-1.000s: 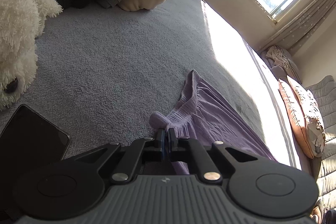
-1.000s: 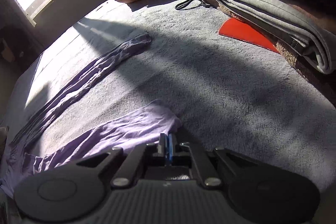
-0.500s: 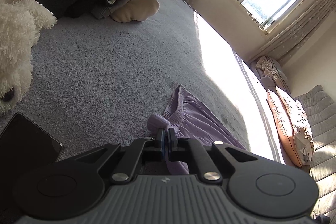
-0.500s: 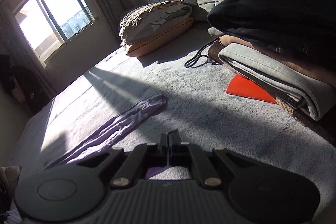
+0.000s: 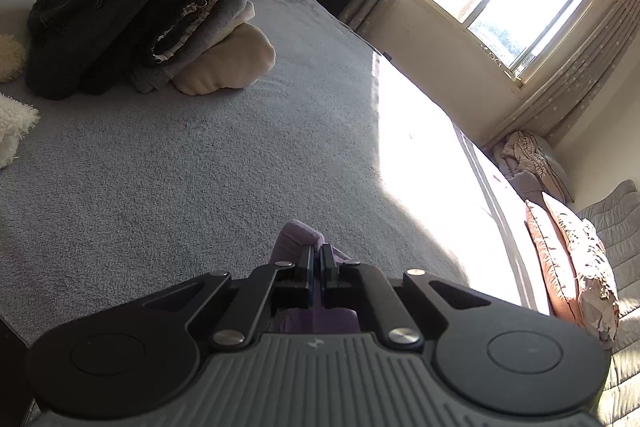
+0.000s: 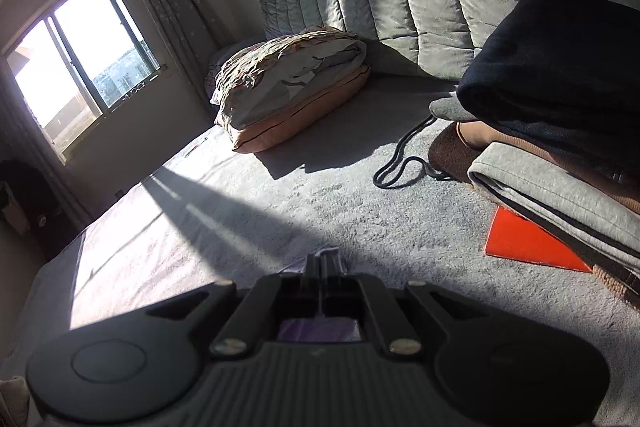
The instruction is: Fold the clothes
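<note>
- The left gripper (image 5: 317,253) is clenched on a bunch of the purple garment (image 5: 298,233), lifted above the grey bed cover (image 5: 180,167).
- A second ago most of that garment lay spread on the bed toward four o'clock; now only the pinched tuft shows.
- The right gripper (image 6: 321,261) is clamped on another edge of the purple cloth (image 6: 316,333), also raised since then.
- A folded dark pile (image 5: 120,11) sits at ten o'clock from the left gripper.
- Folded blankets (image 6: 560,115) and a red sheet (image 6: 528,241) lie at two o'clock from the right.
</note>
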Tool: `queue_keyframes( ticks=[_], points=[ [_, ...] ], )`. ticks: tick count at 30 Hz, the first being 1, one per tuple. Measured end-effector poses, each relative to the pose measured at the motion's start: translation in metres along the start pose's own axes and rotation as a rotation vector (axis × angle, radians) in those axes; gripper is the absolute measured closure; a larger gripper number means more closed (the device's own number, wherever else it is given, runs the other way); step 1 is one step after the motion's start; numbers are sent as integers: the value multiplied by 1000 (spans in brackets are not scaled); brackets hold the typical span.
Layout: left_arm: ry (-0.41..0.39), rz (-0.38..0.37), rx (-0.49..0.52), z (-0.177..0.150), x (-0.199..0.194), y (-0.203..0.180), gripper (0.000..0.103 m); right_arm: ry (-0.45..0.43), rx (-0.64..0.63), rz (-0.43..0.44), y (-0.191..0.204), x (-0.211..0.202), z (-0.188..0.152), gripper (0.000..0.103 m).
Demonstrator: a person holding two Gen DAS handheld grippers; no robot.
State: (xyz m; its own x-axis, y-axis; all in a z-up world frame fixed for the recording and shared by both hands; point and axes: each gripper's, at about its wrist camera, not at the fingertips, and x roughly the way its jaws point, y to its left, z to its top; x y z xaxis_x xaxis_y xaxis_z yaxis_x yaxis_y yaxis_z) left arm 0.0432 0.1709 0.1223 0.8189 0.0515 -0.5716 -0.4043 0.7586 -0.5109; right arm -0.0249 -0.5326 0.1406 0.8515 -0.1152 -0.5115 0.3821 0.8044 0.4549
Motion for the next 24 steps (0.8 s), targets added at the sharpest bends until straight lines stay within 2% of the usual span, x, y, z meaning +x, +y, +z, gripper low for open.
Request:
queue_keyframes(
  ticks=[6,12,17,20,24],
  points=[
    [48,74,-5,11,48,-12,101,88,106,-40,8,73,6,102],
    [60,135,18,21,87,-22,101,105,125,-96,10,114,8,102],
    [80,195,37,26,122,-27,101,95,92,-126,18,140,9,102],
    [118,218,59,25,142,-30,101,93,62,-146,23,156,6,102],
    [112,215,55,25,157,-31,101,91,22,-171,31,177,1,102]
  ],
)
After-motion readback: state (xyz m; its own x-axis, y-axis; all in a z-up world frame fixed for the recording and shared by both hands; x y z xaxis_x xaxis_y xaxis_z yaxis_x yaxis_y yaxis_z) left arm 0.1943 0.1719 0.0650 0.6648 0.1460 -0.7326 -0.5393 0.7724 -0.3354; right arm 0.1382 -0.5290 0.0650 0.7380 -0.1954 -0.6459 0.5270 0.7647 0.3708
